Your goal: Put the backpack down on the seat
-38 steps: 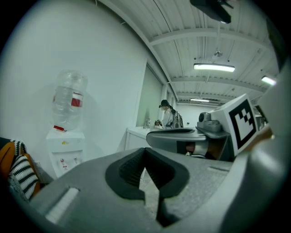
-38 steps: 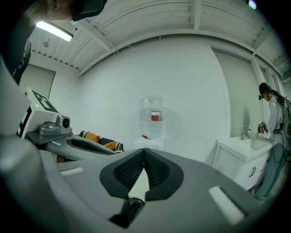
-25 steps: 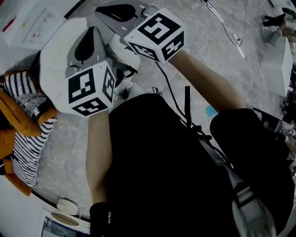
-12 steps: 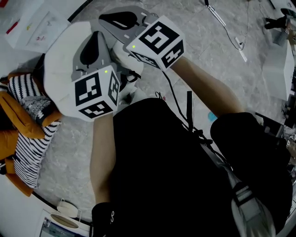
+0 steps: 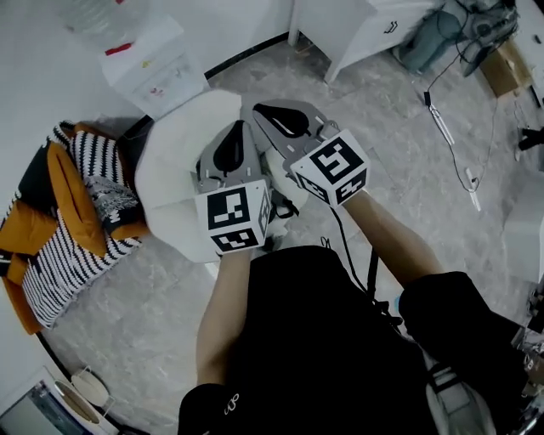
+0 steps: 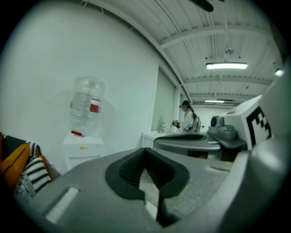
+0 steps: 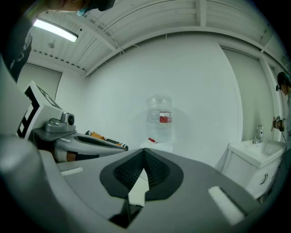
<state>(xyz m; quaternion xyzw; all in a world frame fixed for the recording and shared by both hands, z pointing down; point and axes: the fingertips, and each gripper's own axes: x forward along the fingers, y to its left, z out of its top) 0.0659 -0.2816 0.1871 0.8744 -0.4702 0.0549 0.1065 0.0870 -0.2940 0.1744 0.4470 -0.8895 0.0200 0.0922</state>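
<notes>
A white rounded seat (image 5: pixel 170 174) stands on the marble floor just beyond my hands. Both grippers are held side by side over it. The left gripper (image 5: pixel 229 140) (image 6: pixel 145 152) is shut with nothing between its pads. The right gripper (image 5: pixel 274 112) (image 7: pixel 143 154) is also shut and empty, and it reaches a little past the seat's far edge. A black bulk with a thin black strap (image 5: pixel 371 276) and a grey strap (image 5: pixel 450 386) fills the bottom of the head view. I cannot tell the backpack apart from the person's dark clothes there.
A striped and orange garment (image 5: pixel 68 212) lies heaped left of the seat. A water dispenser (image 5: pixel 153 64) (image 7: pixel 160 119) stands by the far wall, with a white cabinet (image 5: pixel 365 25) to its right. Cables (image 5: pixel 442 119) trail over the floor at right. A distant person (image 6: pixel 187 116) stands at a counter.
Both grippers have moved forward together and slightly up over the seat. The head view has swung so that the dispenser, the cabinet and more floor show.
</notes>
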